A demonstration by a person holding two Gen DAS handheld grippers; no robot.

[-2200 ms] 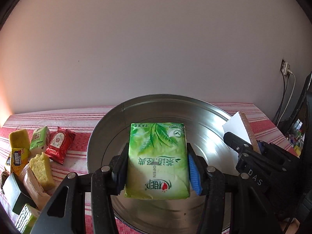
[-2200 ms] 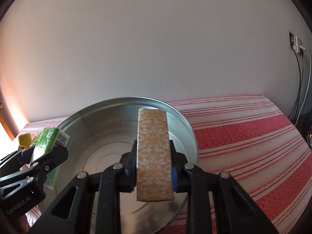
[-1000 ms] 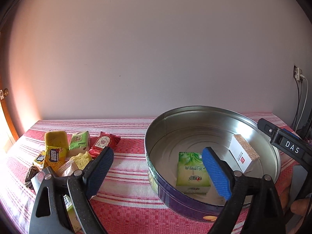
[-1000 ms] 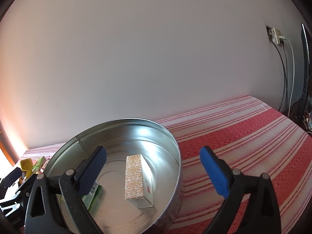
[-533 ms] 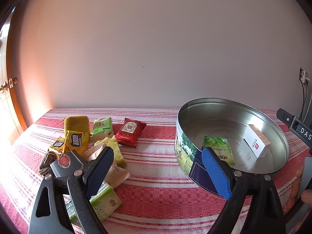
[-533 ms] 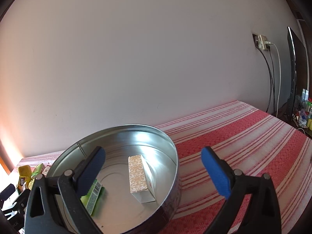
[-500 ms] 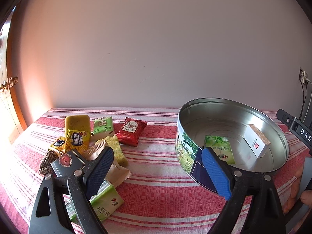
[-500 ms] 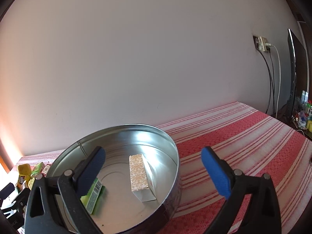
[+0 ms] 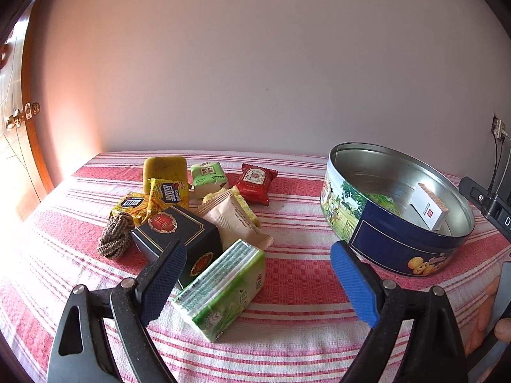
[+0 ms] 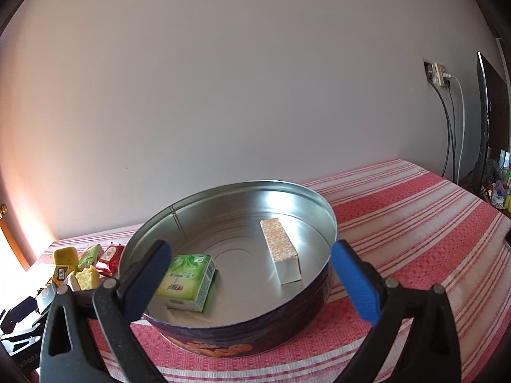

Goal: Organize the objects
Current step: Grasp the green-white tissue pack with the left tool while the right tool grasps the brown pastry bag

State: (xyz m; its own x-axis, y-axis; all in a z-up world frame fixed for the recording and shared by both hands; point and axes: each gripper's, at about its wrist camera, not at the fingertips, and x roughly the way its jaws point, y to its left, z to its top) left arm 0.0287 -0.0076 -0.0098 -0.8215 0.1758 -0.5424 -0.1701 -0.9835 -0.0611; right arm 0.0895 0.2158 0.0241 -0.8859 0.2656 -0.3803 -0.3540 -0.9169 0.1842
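Note:
A round metal cookie tin (image 9: 412, 245) (image 10: 242, 332) stands on the red striped cloth. Inside it lie a green tissue pack (image 10: 186, 281) and a white box with a patterned top (image 10: 281, 249), which also shows in the left wrist view (image 9: 429, 206). My left gripper (image 9: 255, 284) is open and empty, above a second green tissue pack (image 9: 223, 287) left of the tin. A pile of snacks lies beyond: a dark blue box (image 9: 179, 236), a beige packet (image 9: 236, 220), a red packet (image 9: 257, 183), yellow packets (image 9: 166, 191). My right gripper (image 10: 252, 281) is open and empty, in front of the tin.
A knotted brown cord (image 9: 116, 236) lies at the pile's left. A wall runs behind the table. A wall socket with cables (image 10: 442, 79) and a dark screen (image 10: 488, 121) are at the right. A wooden door (image 9: 19, 118) is at the far left.
Both grippers have let go of the tissue pack and the patterned box into the tin and pulled back. My left gripper has swung left, over the snack pile.

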